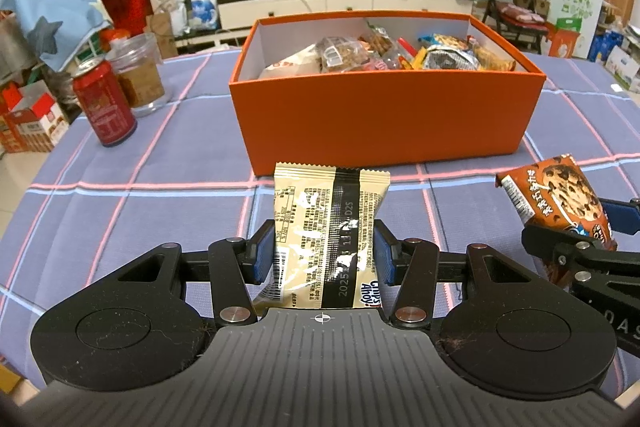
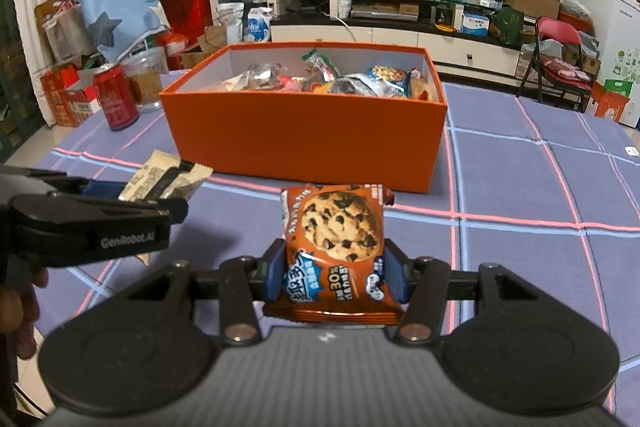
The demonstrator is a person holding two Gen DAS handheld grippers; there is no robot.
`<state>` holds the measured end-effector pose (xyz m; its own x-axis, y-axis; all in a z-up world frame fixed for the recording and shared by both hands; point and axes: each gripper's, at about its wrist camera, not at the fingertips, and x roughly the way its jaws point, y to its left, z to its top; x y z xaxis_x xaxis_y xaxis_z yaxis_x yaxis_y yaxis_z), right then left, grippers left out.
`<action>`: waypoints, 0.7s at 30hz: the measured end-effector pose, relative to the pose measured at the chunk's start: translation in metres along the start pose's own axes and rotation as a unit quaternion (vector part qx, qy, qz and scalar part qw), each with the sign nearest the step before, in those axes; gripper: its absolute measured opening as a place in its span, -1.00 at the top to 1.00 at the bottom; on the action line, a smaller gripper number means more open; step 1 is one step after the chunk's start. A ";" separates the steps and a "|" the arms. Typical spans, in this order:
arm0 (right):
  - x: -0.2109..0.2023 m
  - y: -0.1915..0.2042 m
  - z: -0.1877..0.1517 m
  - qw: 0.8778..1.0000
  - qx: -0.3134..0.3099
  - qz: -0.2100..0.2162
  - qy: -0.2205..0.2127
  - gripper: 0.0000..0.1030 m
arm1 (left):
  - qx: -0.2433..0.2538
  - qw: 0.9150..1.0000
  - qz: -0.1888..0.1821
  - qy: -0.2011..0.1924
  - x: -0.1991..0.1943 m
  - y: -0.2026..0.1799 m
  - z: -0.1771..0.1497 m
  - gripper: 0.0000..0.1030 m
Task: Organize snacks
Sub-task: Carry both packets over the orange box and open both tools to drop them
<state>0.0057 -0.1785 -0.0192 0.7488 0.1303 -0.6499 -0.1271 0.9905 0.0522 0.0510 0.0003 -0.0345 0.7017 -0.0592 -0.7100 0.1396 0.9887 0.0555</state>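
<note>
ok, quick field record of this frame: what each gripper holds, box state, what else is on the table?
left gripper: shut on beige cookie pack, held above the tablecloth
right gripper: shut on brown cookie pack, held above the tablecloth
box: orange, open, no lid in view, already holds a pile of mixed snacks
box position: ahead of both grippers, on the tablecloth
other items: red can and clear jar, left of the box
packs in box yet: no, both in the grippers

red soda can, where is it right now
The red soda can stands upright on the checked tablecloth, left of the orange box, just in front of a clear jar.
</note>
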 end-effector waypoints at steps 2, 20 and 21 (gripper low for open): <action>-0.004 0.000 0.002 1.000 -0.002 0.001 -0.008 -0.13 | 0.000 1.000 -0.001 -0.002 -0.001 0.000 0.001 0.26; 0.015 -0.036 0.112 0.994 0.055 0.031 -0.091 -0.13 | -0.047 0.996 -0.026 -0.069 -0.003 0.022 0.111 0.26; 0.024 -0.038 0.119 0.993 0.061 0.032 -0.092 -0.13 | -0.046 0.996 -0.025 -0.069 0.005 0.020 0.121 0.26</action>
<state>0.1059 -0.2081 0.0536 0.8494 0.1871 -0.4934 -0.1062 0.9765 0.1875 0.1420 0.0032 0.0482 0.7858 -0.1208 -0.6066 0.1168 0.9921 -0.0462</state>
